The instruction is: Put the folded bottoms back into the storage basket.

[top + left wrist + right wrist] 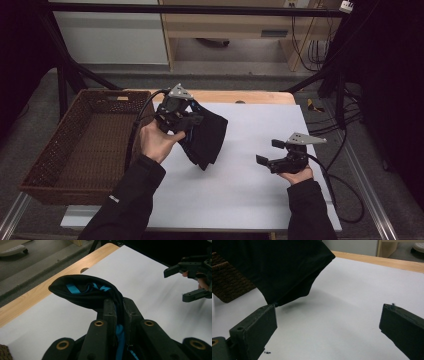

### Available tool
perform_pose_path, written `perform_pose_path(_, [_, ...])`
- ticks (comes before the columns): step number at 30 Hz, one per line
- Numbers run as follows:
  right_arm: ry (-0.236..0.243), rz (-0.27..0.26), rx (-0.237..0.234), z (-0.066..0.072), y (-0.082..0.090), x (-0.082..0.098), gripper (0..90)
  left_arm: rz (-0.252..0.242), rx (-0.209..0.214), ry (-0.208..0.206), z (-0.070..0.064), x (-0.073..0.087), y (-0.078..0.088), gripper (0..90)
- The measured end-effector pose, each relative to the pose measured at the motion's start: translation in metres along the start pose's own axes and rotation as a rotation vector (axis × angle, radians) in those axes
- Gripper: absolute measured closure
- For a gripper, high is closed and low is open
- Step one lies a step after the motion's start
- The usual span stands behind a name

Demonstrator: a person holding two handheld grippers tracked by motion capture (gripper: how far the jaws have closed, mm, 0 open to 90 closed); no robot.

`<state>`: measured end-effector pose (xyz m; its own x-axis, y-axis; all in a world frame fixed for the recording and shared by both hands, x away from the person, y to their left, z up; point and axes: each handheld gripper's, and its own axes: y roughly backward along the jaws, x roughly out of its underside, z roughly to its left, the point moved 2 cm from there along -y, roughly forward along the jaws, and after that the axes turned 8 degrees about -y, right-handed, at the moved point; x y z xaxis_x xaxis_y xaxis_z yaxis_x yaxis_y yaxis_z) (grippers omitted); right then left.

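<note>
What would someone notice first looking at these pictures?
The black cloth with blue markings, pinched in the left tool and hanging above the white sheet. Then the right tool, open, low over the sheet's right side, and the brown wicker basket at the left.

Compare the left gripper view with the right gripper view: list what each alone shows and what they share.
Left gripper view alone: the blue stripes on the black cloth, the left gripper with its jaws pinched on that cloth, and the right gripper farther off with open jaws.

Right gripper view alone: the wicker basket behind the hanging cloth.

Shared: the cloth, the white table cover, and the wooden table edge.
</note>
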<state>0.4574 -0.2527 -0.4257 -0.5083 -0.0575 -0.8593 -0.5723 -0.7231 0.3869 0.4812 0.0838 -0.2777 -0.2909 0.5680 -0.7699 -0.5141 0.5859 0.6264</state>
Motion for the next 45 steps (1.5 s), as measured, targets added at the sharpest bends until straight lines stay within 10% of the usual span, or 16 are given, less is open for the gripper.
perform_pose_path(45, [0.004,0.009,0.002,0.000,-0.002,0.001,1.7,-0.007,-0.040,-0.001,0.028,-0.001,0.081,82.3])
